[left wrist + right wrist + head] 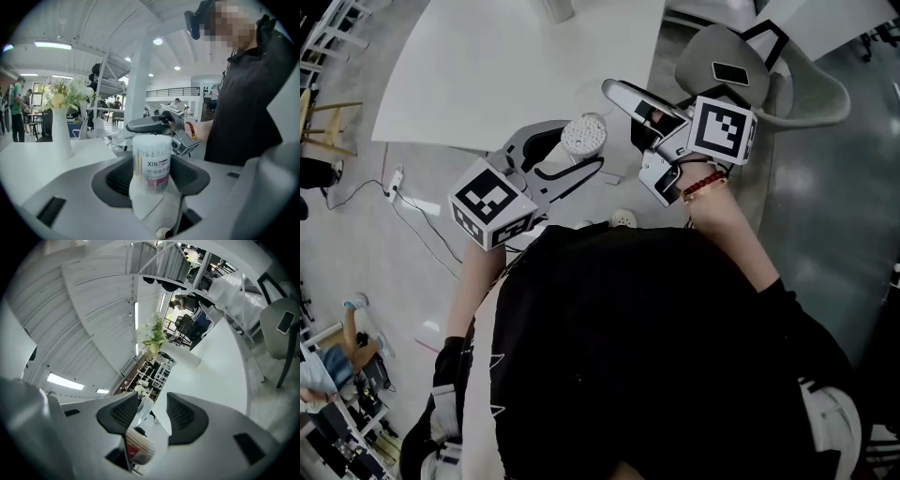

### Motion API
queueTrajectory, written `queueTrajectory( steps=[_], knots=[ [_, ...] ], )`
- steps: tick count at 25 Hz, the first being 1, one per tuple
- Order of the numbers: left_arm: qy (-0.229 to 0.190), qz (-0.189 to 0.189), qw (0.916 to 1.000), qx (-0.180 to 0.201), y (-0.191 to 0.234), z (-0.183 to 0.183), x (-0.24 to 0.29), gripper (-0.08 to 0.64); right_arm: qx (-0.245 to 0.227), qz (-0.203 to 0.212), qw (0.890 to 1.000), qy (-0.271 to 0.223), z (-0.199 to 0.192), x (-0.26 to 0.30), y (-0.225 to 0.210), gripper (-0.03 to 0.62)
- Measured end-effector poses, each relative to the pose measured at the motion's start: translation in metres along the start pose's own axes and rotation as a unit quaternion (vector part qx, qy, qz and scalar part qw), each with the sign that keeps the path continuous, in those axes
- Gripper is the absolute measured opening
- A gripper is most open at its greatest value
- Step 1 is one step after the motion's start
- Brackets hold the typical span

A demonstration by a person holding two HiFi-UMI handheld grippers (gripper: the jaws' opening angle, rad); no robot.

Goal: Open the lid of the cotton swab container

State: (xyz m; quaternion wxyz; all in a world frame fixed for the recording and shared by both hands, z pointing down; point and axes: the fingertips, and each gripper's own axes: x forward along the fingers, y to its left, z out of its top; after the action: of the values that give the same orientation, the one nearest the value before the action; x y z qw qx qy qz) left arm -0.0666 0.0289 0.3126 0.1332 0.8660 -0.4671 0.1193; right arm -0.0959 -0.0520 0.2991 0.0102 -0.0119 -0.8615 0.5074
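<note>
**A:** How much room is there around the tools?

**B:** A fair amount. The white tabletop [506, 66] ends in a straight near edge. Both tools hang in the air just off that edge, in front of the person's chest. A grey chair [806, 94] stands to the right, near the right tool [152, 413] but apart from it. Cables [412, 202] trail across the floor [356, 262] on the left, well below.

**A:** Where's the cotton swab container?

**B:** The cotton swab container [151, 161] stands upright between the pads of the left tool [579, 152]. That tool is closed on its lower part, with the jaws set wide. The container is packed with swabs, and their white tips fill the top. I can't tell whether a clear lid covers them.

**A:** And the right tool?

**B:** Its jaws stand partly apart and grip nothing that I can make out. In the right gripper view a clear sliver rises between the pads, close to one and off the other. I can't tell what it is. The container shows just below those jaws. In the left gripper view, the right tool sits just behind the container's top.

**A:** How are the arms posed?

**B:** The left forearm [473, 281] comes up from the lower left, with its tool aimed up and to the right. The right forearm [741, 244], with a bead bracelet [703, 185] at the wrist, reaches in from the right. Its tool is aimed left, toward the container.
</note>
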Motion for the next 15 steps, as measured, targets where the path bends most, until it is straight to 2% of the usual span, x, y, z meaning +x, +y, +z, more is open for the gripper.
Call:
queueTrajectory(
  steps=[4,7,10,15],
  knots=[
    [-0.02,0.023,0.9993,-0.022,0.009,-0.004,-0.034,0.255,-0.001,-0.005,1.0,-0.027,-0.009,0.006,0.019,0.194],
    [-0.038,0.06,0.9972,-0.02,0.028,0.006,-0.053,0.256,0.006,-0.004,0.997,-0.072,0.0,0.008,0.029,0.145],
    [-0.055,0.1,0.9932,-0.025,0.046,0.017,-0.066,0.256,0.015,-0.01,0.994,-0.109,0.009,0.005,0.034,0.124],
    [-0.071,0.152,0.9856,-0.026,0.066,0.025,-0.081,0.256,-0.006,-0.03,0.989,-0.147,0.018,0.0,0.038,0.08]
  ],
)
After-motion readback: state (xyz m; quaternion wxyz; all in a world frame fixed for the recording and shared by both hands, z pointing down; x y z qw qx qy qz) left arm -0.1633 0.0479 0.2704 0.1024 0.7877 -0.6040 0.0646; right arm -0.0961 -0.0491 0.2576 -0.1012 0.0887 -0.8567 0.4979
